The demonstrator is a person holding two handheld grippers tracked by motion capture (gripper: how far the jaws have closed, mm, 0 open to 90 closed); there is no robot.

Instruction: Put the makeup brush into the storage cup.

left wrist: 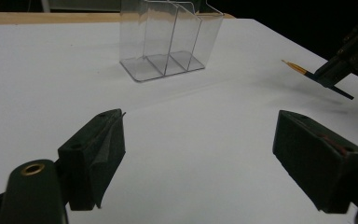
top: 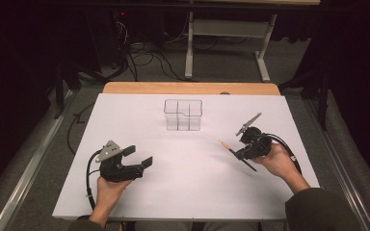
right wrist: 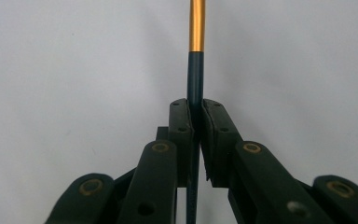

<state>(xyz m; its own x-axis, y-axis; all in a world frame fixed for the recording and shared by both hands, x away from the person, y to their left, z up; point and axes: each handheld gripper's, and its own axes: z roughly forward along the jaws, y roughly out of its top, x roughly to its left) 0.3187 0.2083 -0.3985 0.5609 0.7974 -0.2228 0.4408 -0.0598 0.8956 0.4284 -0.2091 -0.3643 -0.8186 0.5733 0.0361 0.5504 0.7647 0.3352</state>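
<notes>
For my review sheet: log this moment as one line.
right gripper: shut on pen, lifted | left gripper: open, empty | clear organizer: upright, empty, far side of table

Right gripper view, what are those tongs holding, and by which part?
The right tongs are shut on a thin dark pen with a gold end, gripped on its dark shaft just below the gold section. The left tongs hold nothing.

The slim dark pen with a gold end [right wrist: 196, 56] runs off the top edge in the right gripper view, its tip unseen, and its middle is hidden between the clamped jaws of the right gripper [right wrist: 196, 112]. In the high view the pen's markings are too small to tell.
</notes>
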